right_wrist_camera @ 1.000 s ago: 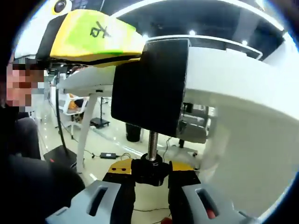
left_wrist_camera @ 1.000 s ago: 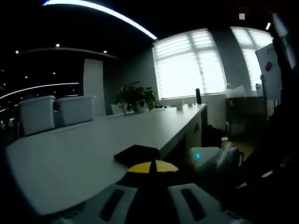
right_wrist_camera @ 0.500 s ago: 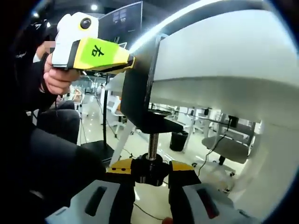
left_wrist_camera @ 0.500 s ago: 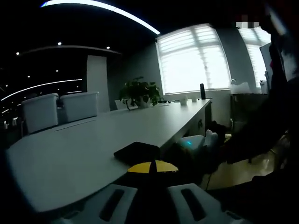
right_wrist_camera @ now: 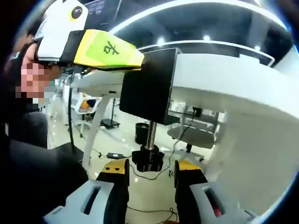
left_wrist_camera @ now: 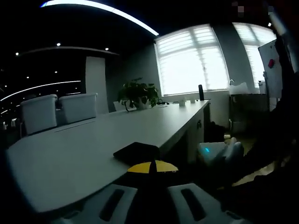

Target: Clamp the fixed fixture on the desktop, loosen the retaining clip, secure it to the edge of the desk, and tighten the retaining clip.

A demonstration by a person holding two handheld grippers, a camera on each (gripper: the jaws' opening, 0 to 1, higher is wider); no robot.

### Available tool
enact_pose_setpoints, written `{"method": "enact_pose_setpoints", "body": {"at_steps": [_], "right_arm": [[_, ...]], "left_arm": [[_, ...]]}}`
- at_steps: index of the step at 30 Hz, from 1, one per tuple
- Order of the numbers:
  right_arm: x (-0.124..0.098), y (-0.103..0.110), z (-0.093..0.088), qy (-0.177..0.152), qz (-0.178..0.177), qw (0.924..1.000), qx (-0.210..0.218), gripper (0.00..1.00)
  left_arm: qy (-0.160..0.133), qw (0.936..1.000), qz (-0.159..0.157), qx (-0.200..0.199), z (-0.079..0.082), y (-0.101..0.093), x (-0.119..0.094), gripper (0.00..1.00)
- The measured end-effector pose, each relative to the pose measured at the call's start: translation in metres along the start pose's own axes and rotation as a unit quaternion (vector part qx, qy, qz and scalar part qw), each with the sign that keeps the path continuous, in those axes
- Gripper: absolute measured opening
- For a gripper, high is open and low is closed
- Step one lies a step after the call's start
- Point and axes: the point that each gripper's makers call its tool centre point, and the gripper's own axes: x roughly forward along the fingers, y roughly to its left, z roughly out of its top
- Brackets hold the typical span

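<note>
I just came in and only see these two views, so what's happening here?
A person is fitting a black clamp fixture onto the edge of a white desk. The left gripper is shut on the fixture's top, holding it against the desk edge. Below the desk, the right gripper has its jaws open on either side of the black screw knob, not gripping it. The threaded screw shows exposed under the bracket.

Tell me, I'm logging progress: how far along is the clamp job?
Done: the fixture sits over the desk edge, held by the left gripper. In hand: the right gripper has open jaws flanking the screw knob. Left: tightening; whether it is snug I cannot tell.
</note>
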Motion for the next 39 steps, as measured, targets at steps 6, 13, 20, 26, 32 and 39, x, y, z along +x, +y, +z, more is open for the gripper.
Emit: {"method": "enact_pose_setpoints", "body": {"at_steps": [6,13,20,26,32,39], "right_arm": [[-0.004,-0.004,0.001,0.006,-0.111,0.9924,0.052,0.49],[0.003,0.004,0.009,0.007,-0.168,0.9824,0.082,0.45],[0.008,0.004,0.010,0.002,-0.198,0.9754,0.097,0.39],[0.007,-0.010,0.006,0.011,-0.218,0.9738,0.062,0.26],[0.011,0.002,0.010,0.006,-0.155,0.9856,0.069,0.24],[0.011,0.003,0.009,0.013,-0.007,0.9999,0.000,0.24]], "left_arm": [[-0.011,0.9998,-0.011,-0.011,0.001,0.000,0.000,0.01],[-0.022,0.9993,-0.027,0.011,0.001,-0.002,-0.001,0.01],[-0.031,0.9988,-0.034,0.018,0.003,-0.003,0.000,0.01],[-0.028,0.9990,-0.035,0.003,0.004,-0.002,0.002,0.01],[-0.023,0.9993,-0.028,0.013,0.005,-0.002,0.002,0.01],[-0.010,0.9996,-0.019,0.019,0.003,-0.003,0.003,0.01]]}}
